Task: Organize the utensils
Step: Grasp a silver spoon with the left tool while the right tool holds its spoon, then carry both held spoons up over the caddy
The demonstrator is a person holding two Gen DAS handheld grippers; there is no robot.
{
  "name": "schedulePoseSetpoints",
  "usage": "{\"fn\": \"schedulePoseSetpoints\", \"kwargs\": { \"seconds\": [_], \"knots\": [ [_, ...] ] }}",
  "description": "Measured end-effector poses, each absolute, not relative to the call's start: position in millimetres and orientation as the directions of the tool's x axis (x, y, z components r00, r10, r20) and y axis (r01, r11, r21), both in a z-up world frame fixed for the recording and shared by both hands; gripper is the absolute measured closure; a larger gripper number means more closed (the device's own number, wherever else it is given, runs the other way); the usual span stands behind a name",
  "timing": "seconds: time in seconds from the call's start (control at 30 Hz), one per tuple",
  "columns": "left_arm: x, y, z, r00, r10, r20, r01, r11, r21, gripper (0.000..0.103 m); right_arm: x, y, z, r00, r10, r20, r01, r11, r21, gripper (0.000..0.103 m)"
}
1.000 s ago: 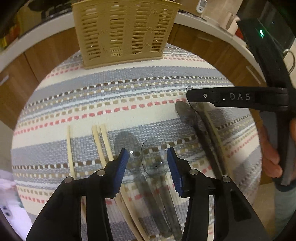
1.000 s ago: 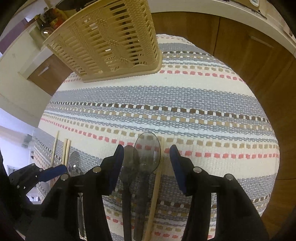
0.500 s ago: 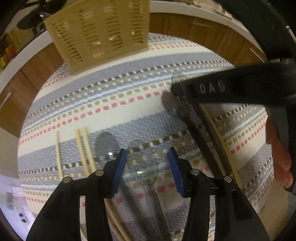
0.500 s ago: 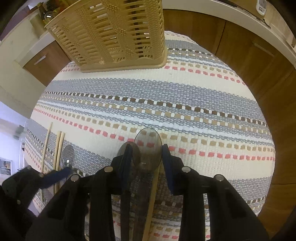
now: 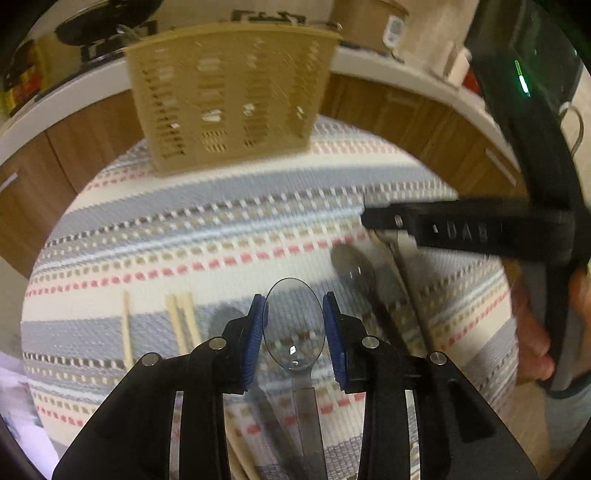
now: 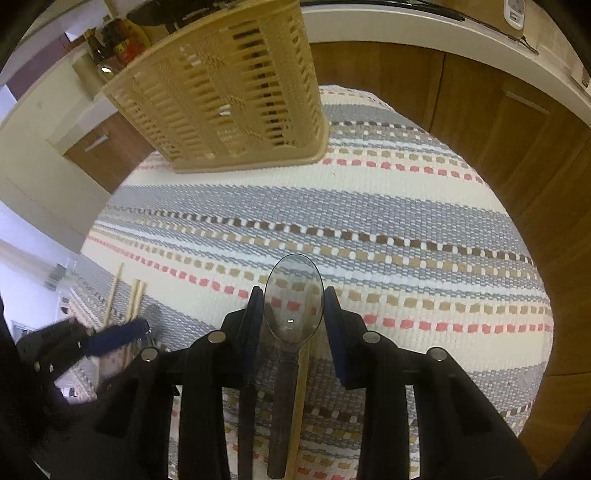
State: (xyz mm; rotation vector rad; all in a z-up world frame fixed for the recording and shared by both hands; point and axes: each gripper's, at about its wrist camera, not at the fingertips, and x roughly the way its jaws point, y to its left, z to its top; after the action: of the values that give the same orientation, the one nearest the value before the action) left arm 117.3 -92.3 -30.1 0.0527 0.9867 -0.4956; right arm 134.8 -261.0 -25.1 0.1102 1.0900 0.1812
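Fingers (image 5: 334, 332) pinching clear spoon (image 5: 294, 325), chopsticks (image 5: 181, 321) beside, basket (image 5: 229, 99) beyond

Striped woven cloth (image 6: 369, 206) spread over round bench, bands of grey, cream, pink and brown. Wooden cabinet fronts (image 6: 480, 122) behind it from 12 to 3 o'clock, beneath white countertop (image 6: 424, 26). Dark bottles (image 6: 122, 40) on counter at 11 o'clock in right wrist view. Dark pan (image 5: 99, 18) at 11 o'clock, small white device (image 5: 394, 27) at 1 o'clock in left wrist view.
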Motion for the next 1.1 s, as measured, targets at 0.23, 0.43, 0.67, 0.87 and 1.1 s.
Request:
{"fn": "schedulePoseSetpoints", "kwargs": {
  "seconds": [0.23, 0.43, 0.67, 0.87, 1.1],
  "knots": [
    [126, -54, -2, 0.518, -0.437, -0.736, 0.377, 0.888, -0.262, 0.073, 122, -253, -2, 0.535, 0.252, -0.806, -0.153, 0.968, 0.200, 0.073],
    [123, -31, 28, 0.591, -0.464, -0.659, 0.371, 0.883, -0.288, 0.073, 100, -252, 20, 0.620, 0.303, -0.724, -0.203, 0.953, 0.225, 0.073],
    [107, -25, 67, 0.686, -0.465, -0.559, 0.376, 0.885, -0.274, 0.073, 79, -251, 59, 0.747, 0.334, -0.575, -0.254, 0.942, 0.218, 0.073],
    [107, -22, 109, 0.795, -0.418, -0.439, 0.353, 0.908, -0.226, 0.073, 77, -251, 99, 0.848, 0.310, -0.431, -0.240, 0.948, 0.210, 0.073],
    [133, -20, 170, 0.885, -0.361, -0.294, 0.324, 0.931, -0.170, 0.073, 101, -243, 146, 0.886, 0.287, -0.364, -0.236, 0.955, 0.180, 0.073]
  ]
}}
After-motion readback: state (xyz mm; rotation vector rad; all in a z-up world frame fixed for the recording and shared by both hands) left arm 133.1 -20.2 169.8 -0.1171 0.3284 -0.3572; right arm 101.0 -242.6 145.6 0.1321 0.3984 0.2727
